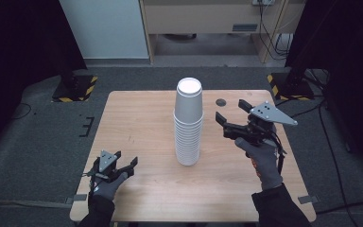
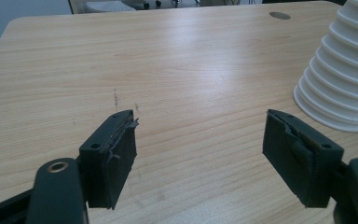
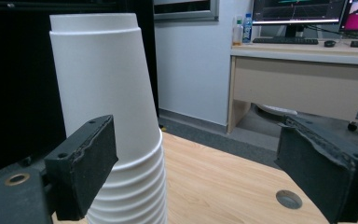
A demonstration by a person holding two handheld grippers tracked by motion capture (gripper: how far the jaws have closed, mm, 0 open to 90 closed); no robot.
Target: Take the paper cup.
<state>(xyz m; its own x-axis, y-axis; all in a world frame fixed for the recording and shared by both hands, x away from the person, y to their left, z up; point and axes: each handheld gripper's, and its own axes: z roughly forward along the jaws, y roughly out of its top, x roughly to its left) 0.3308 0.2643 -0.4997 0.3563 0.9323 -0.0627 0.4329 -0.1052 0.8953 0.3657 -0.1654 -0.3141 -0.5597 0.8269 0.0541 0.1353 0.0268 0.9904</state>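
Right tool (image 1: 229, 109) is raised above the counter (image 1: 142, 123), jaws spread wide w/ nothing between them, pointing left toward the upper part of the cup stack (image 1: 188, 124). It sits just beside the stack, not touching. A gloved hand (image 1: 263, 161) grips it from below, and the grey three-cornered plate (image 1: 272, 113) on top tilts to the right.

In the right gripper view the same tool (image 3: 196, 172) has the stack (image 3: 112, 121) showing past its left jaw, leaning a bit to the right in that frame; the rest of the gap looks onto bare counter and a small round grommet (image 3: 288, 199) in the wood. Can't tell exactly how close the left jaw is to the cup wall.

Left tool (image 1: 126, 161) is low at the near-left part of the counter, well apart from the stack, jaws also spread and holding nothing. Gloved hand (image 1: 108, 187) behind it. In the left gripper view this tool (image 2: 200, 154) hangs close over the wood, w/ the ribbed base of the stack (image 2: 340, 84) at far right, beyond the right jaw.

The stack is white paper cups nested upside down, standing about mid-counter, rims down on the wood, top cup's flat bottom facing up.
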